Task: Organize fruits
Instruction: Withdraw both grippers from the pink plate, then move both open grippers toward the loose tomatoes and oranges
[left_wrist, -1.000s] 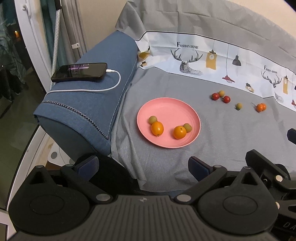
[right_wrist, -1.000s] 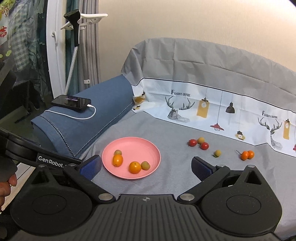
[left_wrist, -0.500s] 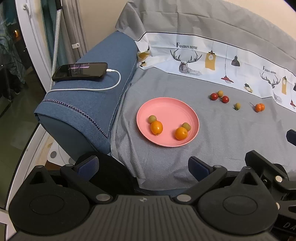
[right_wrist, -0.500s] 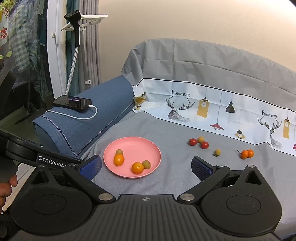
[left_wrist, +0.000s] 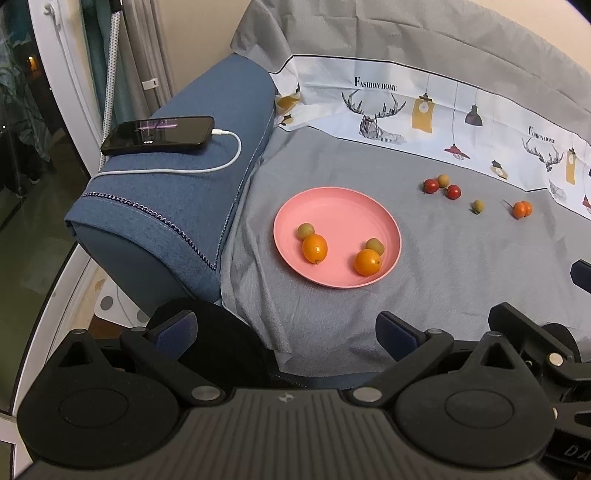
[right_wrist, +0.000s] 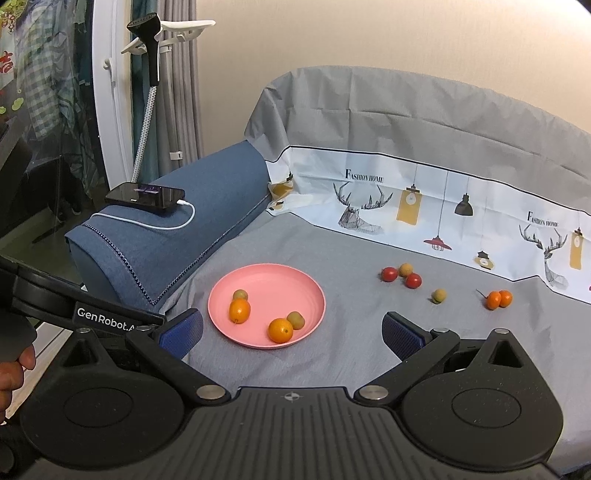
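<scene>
On the blue armrest at far left lies a phone; rightward, the pink plate holds four fruits, loose fruits beyond. Left gripper and right gripper hover, jaws apart, empty.

Warm, even indoor lighting; both fisheye views sharp.
Soft shadows lie under the fruit on the pink plate; straight edges bow toward the frame borders; the window is dark.
</scene>
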